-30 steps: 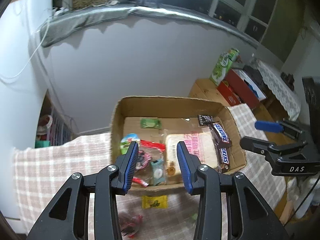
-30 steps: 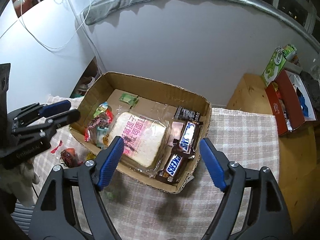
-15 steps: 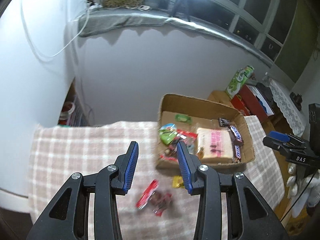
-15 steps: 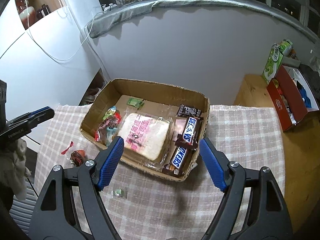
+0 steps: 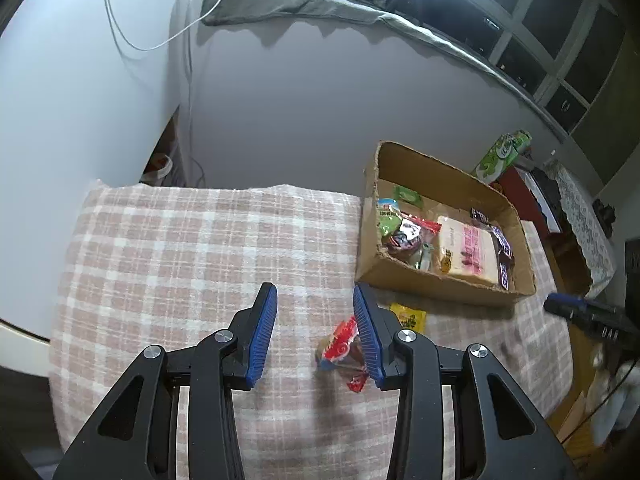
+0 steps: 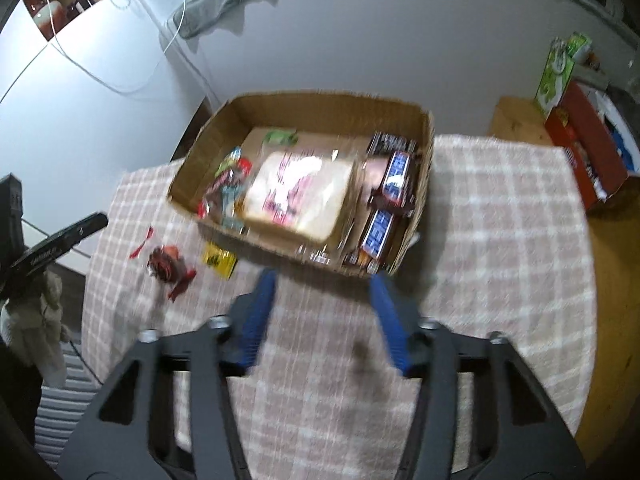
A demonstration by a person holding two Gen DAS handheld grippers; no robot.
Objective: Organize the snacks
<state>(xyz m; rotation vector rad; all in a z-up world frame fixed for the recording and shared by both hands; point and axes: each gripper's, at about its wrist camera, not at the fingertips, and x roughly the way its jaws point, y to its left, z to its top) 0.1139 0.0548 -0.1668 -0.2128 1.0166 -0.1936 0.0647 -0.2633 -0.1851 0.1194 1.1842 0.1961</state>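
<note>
A brown cardboard box (image 5: 432, 284) (image 6: 200, 148) on the checked cloth holds a wrapped bread loaf (image 6: 296, 192), Snickers bars (image 6: 394, 172) and small green and red packets. In front of it on the cloth lie a red-wrapped snack (image 5: 340, 344) (image 6: 168, 264) and a yellow packet (image 5: 408, 316) (image 6: 219, 258). My left gripper (image 5: 314, 288) hangs open over the cloth, its right finger partly covering the red snack. My right gripper (image 6: 323, 278), blurred, hovers before the box's front wall. Its jaws are closing with nothing between them.
The checked cloth (image 5: 180, 260) covers the table, which ends at a grey wall behind and drops off at the left. A green carton (image 6: 558, 68) and a red box (image 6: 588, 152) stand on a wooden surface at the right.
My left gripper has swung left away from the box and now sits over the loose red snack. My right gripper has drawn back from the box and its jaws have narrowed.
</note>
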